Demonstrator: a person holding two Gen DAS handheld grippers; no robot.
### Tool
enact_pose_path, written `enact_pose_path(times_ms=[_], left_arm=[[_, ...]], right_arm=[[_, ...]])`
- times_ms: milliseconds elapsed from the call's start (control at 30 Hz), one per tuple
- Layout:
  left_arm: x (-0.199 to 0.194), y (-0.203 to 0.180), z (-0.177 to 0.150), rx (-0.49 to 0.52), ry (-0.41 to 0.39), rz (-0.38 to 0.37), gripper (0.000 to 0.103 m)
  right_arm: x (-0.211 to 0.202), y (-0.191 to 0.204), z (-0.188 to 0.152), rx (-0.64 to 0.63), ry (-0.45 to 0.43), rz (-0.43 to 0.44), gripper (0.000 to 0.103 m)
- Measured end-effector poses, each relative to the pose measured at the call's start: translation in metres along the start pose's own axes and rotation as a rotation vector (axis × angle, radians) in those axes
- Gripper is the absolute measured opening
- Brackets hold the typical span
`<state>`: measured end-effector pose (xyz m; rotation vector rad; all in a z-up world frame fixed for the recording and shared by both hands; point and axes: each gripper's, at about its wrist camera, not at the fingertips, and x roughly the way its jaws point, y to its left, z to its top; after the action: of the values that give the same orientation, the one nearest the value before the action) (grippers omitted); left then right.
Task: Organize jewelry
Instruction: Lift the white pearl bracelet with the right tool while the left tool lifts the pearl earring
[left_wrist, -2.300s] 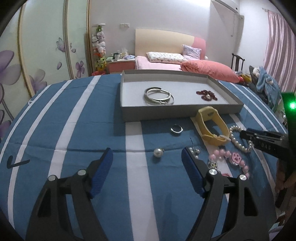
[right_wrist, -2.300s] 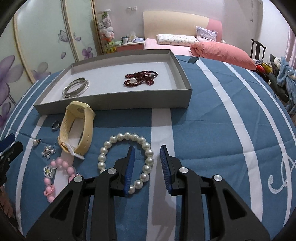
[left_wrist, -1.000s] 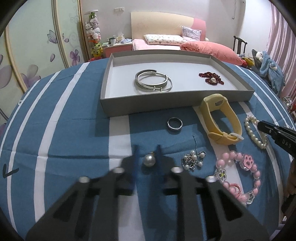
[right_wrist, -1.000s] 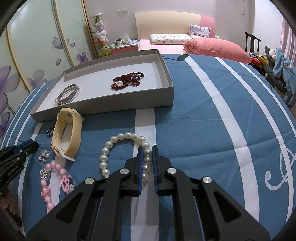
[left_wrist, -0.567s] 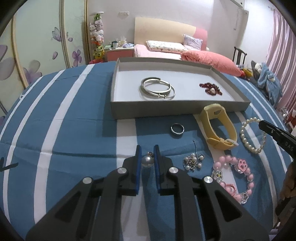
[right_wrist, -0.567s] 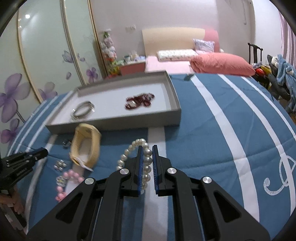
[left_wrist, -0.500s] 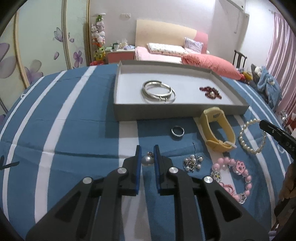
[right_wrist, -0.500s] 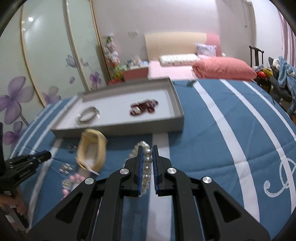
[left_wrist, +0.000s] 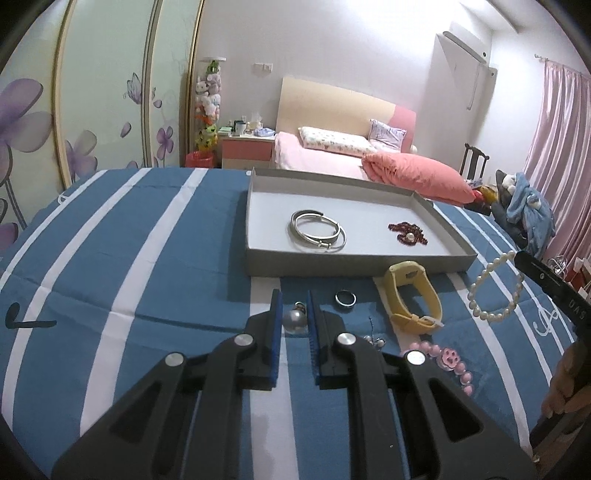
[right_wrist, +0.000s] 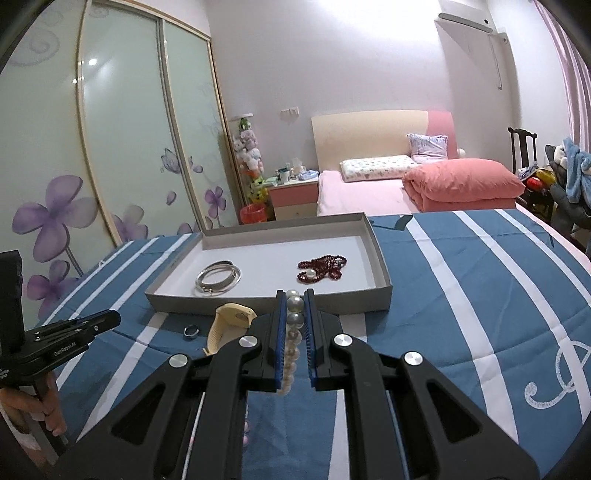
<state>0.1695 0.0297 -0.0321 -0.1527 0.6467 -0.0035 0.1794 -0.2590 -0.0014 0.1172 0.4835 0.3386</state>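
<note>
The left gripper (left_wrist: 293, 317) is clamped on a single pearl earring (left_wrist: 294, 320), which sits between the blue pads just behind their tips, its small metal loop toward the tips. The right gripper (right_wrist: 294, 325) is pinched on the pearl bracelet (right_wrist: 294, 306); a few beads stand between the pads at the tips and the rest of the strand hangs down below the fingers, as the left wrist view also shows (left_wrist: 493, 288).

What the coming move turns on is the grey tray (left_wrist: 354, 266). It lies straight ahead of both pairs of fingers, its long side running across their line, its near wall between the fingers and the tray floor. Each load must therefore pass over that wall. The right fingers look nearer to it, though the fisheye makes this uncertain.

Inside the tray, the silver bangles (left_wrist: 319, 236) lie ahead of the left fingertips, and the dark red beads (right_wrist: 321, 268) just beyond the right fingertips.
</note>
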Motion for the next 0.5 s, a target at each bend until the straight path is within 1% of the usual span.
enact_pose_path(times_ms=[500], left_arm=[[-0.006,-0.003,0.003,0.000,-0.032,-0.012,0.014]], right_arm=[[-0.013,-0.005,0.003,0.030,-0.078,-0.001,0.010]])
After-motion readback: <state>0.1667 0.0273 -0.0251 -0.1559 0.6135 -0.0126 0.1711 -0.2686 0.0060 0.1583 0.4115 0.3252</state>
